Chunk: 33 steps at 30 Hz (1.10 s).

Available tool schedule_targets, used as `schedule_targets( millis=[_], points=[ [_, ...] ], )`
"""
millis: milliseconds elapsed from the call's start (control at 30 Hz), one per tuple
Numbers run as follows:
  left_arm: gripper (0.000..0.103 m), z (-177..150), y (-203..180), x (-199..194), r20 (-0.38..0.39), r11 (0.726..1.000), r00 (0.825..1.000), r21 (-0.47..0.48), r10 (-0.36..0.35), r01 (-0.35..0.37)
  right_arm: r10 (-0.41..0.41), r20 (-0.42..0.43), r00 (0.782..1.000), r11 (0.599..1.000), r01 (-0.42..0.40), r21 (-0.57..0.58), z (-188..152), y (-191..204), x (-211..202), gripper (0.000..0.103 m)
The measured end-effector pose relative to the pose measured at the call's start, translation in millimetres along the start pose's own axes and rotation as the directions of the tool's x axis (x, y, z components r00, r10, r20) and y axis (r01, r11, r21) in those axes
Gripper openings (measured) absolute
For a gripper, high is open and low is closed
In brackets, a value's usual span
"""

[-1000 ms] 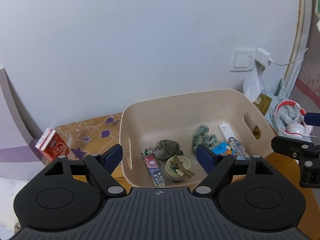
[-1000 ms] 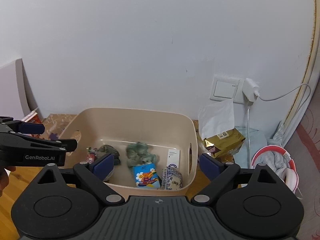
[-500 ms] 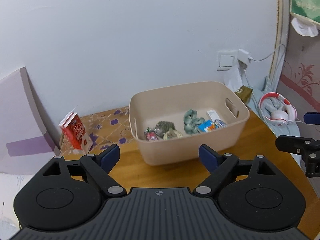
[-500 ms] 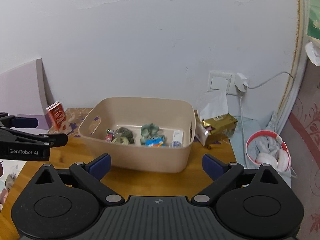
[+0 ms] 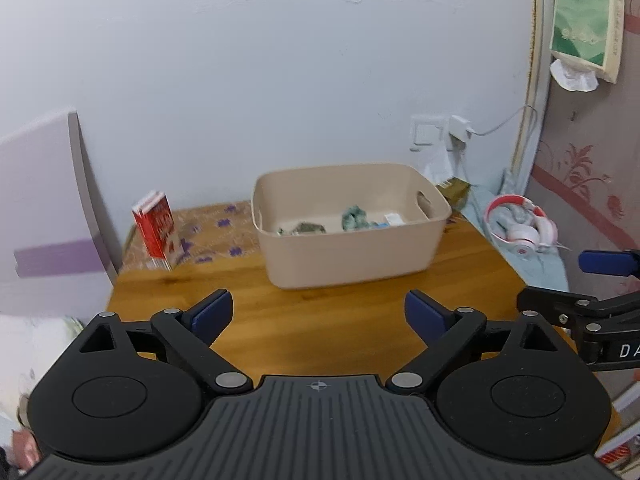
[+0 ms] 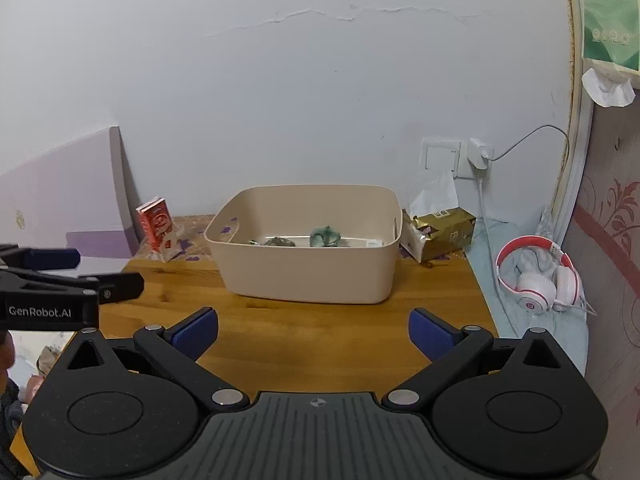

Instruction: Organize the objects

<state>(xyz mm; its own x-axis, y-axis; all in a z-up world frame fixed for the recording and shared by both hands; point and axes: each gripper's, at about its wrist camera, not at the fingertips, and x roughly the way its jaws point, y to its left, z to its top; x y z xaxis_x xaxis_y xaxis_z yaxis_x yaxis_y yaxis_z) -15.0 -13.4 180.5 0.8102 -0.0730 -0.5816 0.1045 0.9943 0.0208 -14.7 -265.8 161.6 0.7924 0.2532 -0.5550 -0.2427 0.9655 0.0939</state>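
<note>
Both tools have pulled back fast from the bin: a second ago they hung right over it looking down inside, now it sits small at the back of the surface, well apart from both. Left tool wide, empty. Right tool wide, empty too. Small items lie in the bin: green cloth, a dark lump, a white box at the right end; rest too small to tell. Red box stands left of the bin on a patterned mat, gold bag just right of it, headphones off to the right. Surface in front looks bare. Retreat with nothing held suggests the sorting is done or near done; red box may be the only leftover
</note>
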Motion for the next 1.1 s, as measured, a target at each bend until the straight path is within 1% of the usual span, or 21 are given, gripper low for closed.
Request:
schedule_targets(
  millis=[100,233,367,467,633,767,1000,1100],
  points=[
    [0.095,-8.3,-2.5,-6.8,-0.007,1.0,1.0,0.007,-0.009,0.009,-0.006,0.01,1.0,1.0,0.006,-0.008,-7.9,3.6,-9.9,0.103],
    [0.095,-18.4,0.6,-17.5,-0.004,0.999,1.0,-0.026,-0.02,0.02,-0.008,0.032,0.999,1.0,0.008,-0.01,-17.2,8.5,-22.6,0.103],
    [0.095,-26.8,0.1,-28.4,0.004,1.0,1.0,-0.01,0.005,-0.005,0.012,0.048,0.999,1.0,-0.012,-0.005,-25.6,14.2,-37.0,0.103],
    [0.095,-33.2,4.1,-36.9,0.011,1.0,1.0,-0.006,0.027,-0.027,0.002,0.044,0.999,1.0,-0.001,-0.022,-32.0,17.3,-44.3,0.103],
    [0.095,-42.1,14.0,-46.3,0.005,0.999,1.0,-0.036,0.007,-0.007,-0.011,0.051,0.999,1.0,0.012,-0.021,-39.8,19.5,-57.6,0.103],
    [0.095,-48.8,14.3,-52.5,0.0,1.0,1.0,-0.02,0.017,-0.017,-0.016,0.059,0.998,0.999,0.018,-0.027,-44.3,21.8,-66.8,0.103],
    [0.095,-58.9,10.4,-62.0,-0.001,1.0,1.0,-0.018,-0.013,0.013,-0.004,0.046,0.999,1.0,0.005,-0.012,-52.8,24.2,-73.9,0.103],
    [0.095,-61.5,5.7,-63.5,-0.001,1.0,1.0,0.003,-0.01,0.01,-0.003,0.046,0.999,1.0,0.003,-0.009,-55.3,24.4,-76.9,0.103]
  ],
)
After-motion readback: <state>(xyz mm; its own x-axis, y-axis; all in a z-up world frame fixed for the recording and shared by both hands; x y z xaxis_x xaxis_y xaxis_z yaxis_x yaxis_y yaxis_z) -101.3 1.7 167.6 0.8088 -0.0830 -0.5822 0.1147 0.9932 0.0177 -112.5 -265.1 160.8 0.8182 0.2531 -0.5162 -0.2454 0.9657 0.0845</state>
